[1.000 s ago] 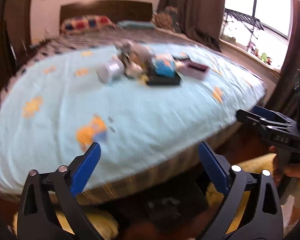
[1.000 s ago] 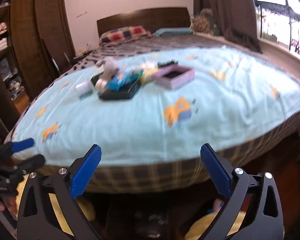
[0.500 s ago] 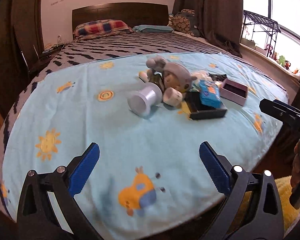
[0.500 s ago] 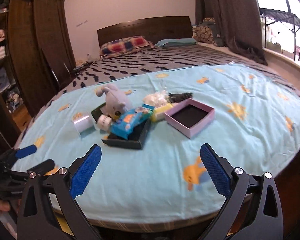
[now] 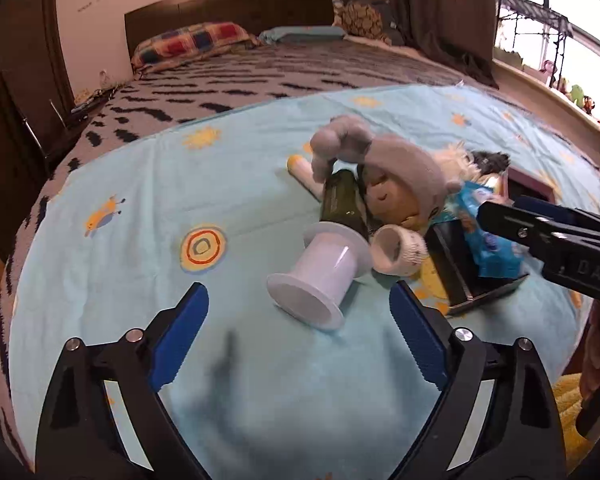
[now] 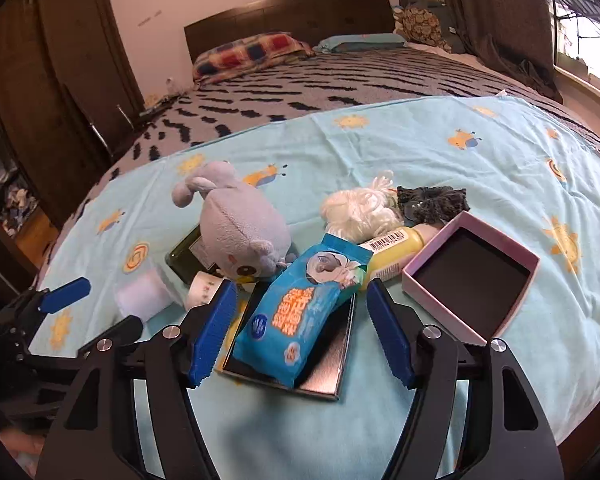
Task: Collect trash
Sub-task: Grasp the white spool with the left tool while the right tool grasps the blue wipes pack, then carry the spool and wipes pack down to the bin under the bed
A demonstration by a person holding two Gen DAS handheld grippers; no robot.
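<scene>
The closing left gripper [image 5: 298, 334] is held empty before a white plastic spool [image 5: 320, 276]; the right gripper [image 6: 302, 330], fingers narrowing, is held unpressed around a blue wipes packet [image 6: 300, 314].

A bed [image 6: 380, 80] with a dark wooden headboard carries a light-blue sheet printed with suns and snails [image 6: 420, 148]. Directly on the sheet lie a white plastic spool [image 5: 320, 276], an open pink cardboard box [image 6: 470, 276], a shallow black tray [image 6: 332, 368] and a white yarn bundle [image 6: 360, 210].
</scene>
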